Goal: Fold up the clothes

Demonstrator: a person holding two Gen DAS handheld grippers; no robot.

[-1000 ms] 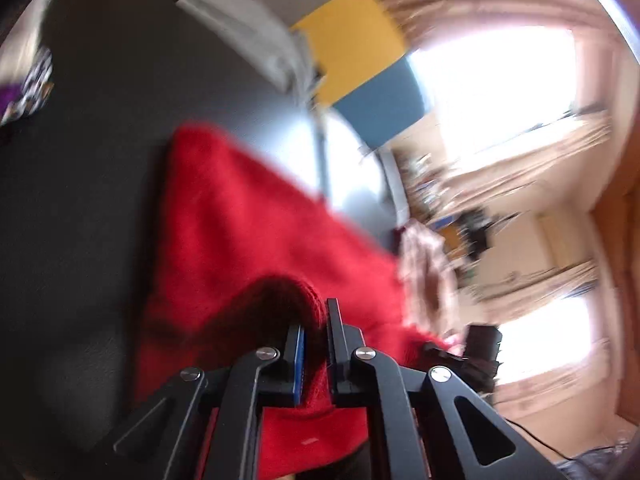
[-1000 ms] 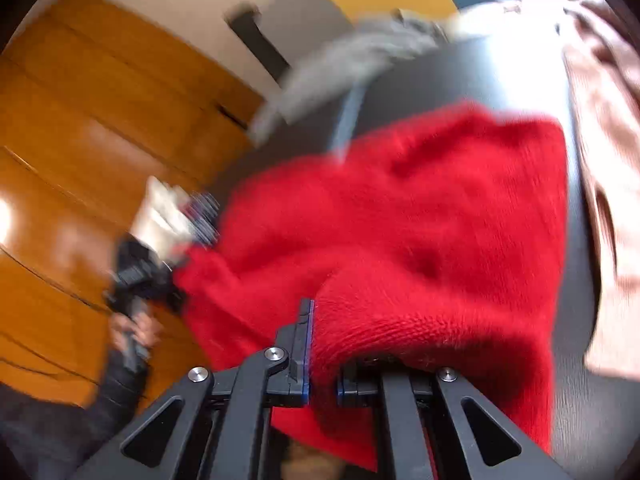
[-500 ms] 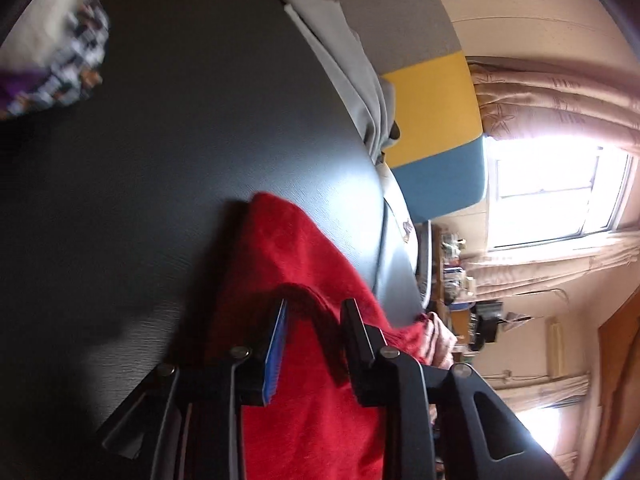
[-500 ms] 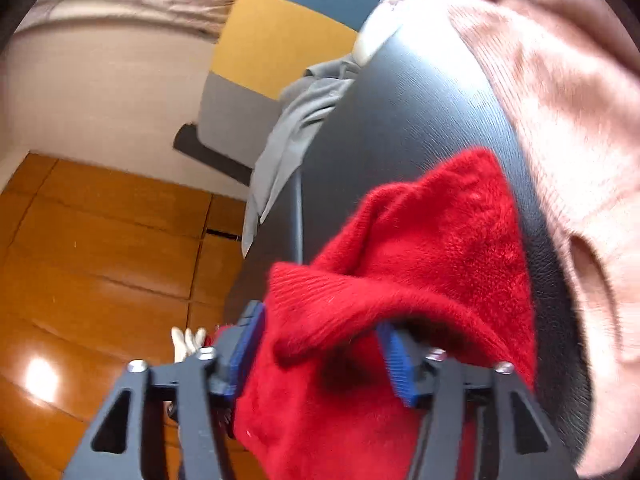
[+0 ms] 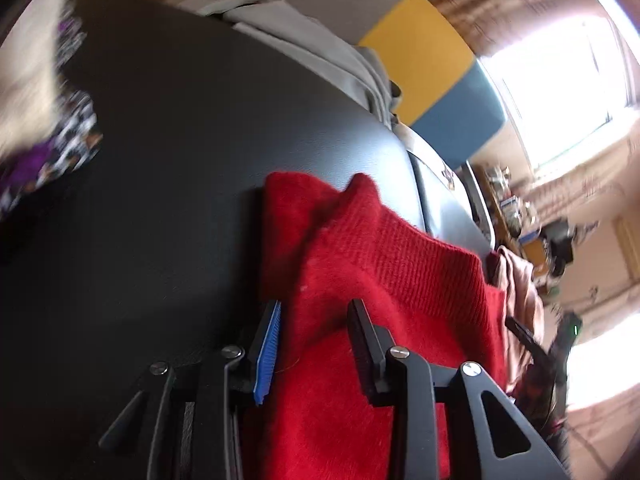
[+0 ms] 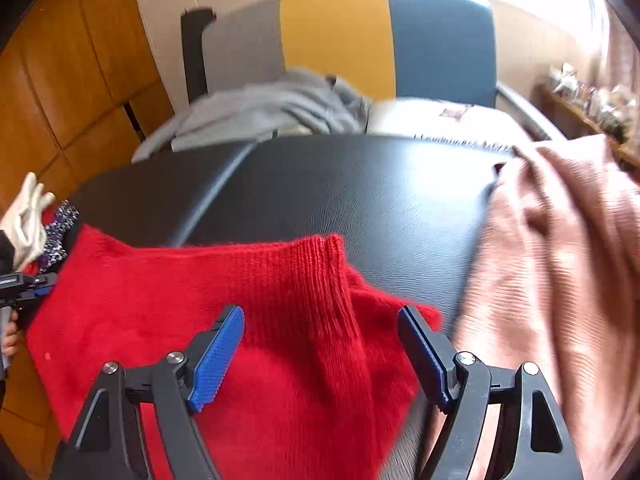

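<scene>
The red sweater [image 6: 224, 320] lies on the black table [image 6: 360, 192] at its near edge (a ribbed hem folded over on top). Jaws of the left gripper [image 5: 314, 344] and right gripper [image 6: 320, 356] are opening, sweater between them unpinched. A pink garment [image 6: 560, 280] crowds the right edge, grey clothes [image 6: 272, 108] the far edge.

We count one fuzzy red knit sweater [image 6: 168, 316], one pink ribbed knit garment [image 6: 560, 264], one grey cloth heap [image 6: 272, 112], two black grippers: left gripper [image 5: 314, 320], right gripper [image 6: 322, 330].
</scene>
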